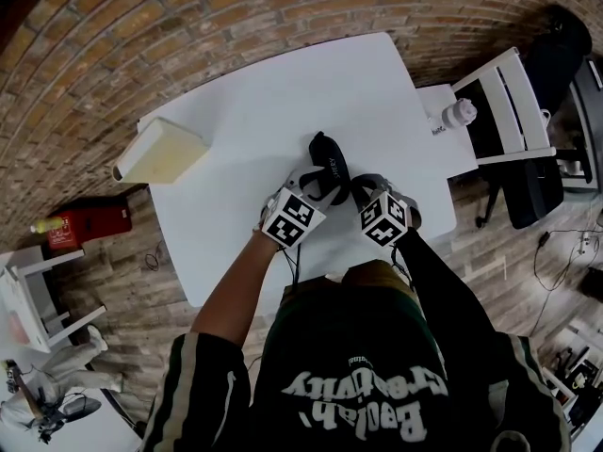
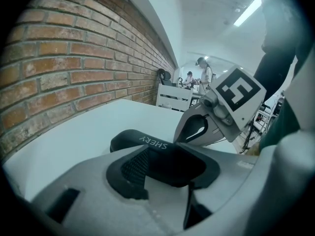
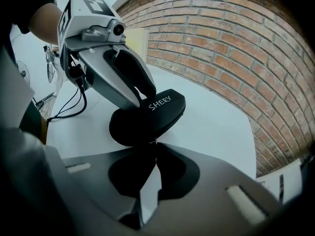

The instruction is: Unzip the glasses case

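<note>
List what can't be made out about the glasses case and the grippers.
- The zipper pull: right gripper view, too small and dark at the tips of the shut right gripper; grip unclear.
- The zip line: head view, too small; left gripper covers the glasses case's near end.

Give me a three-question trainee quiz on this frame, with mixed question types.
1. True or false: the right gripper has its jaws wide apart.
2. Which word is printed on the glasses case? A) SHERY B) OPTIC C) VISTA
3. Which gripper clamps the case by its sides?
Key: 1 false, its jaws are together at the case's end; 2 A; 3 the left gripper.
</note>
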Motion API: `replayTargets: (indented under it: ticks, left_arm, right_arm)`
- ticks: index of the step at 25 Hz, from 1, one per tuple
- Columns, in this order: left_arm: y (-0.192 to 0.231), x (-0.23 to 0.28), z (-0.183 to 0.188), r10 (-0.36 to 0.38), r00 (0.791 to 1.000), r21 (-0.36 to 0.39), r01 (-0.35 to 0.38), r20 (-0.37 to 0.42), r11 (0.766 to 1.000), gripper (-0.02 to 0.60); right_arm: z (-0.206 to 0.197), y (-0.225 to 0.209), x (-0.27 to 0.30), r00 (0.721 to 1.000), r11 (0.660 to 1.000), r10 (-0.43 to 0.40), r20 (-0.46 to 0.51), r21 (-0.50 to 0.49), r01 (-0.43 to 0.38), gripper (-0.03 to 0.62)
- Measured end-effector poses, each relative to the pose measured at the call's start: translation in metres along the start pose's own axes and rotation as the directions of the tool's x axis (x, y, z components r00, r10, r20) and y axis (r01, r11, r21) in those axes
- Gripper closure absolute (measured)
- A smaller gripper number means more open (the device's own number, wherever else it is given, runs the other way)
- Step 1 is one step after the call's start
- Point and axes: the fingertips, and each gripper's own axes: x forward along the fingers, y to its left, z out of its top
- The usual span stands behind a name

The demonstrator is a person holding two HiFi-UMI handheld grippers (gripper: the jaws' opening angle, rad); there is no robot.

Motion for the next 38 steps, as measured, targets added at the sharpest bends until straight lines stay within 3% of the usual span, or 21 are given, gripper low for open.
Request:
replayTargets:
  ticks: [28, 38]
  left_arm:
    - [0.001, 0.001, -0.002, -0.020, 0.999, -0.010, 0.021, 0.049, 1.000, 0.403]
    - [0.001, 0.001, -0.004, -0.041, 0.999, -0.017, 0.041, 0.032, 0.999, 0.403]
  right_arm:
    - [0.014, -0.025, 0.016, 1.000, 0.999, 0.017, -0.011, -0.050, -0.018, 0.579]
    - [0.022, -0.034, 0.023, 1.000, 0.997, 0.017, -0.016, -0.073, -0.018, 0.579]
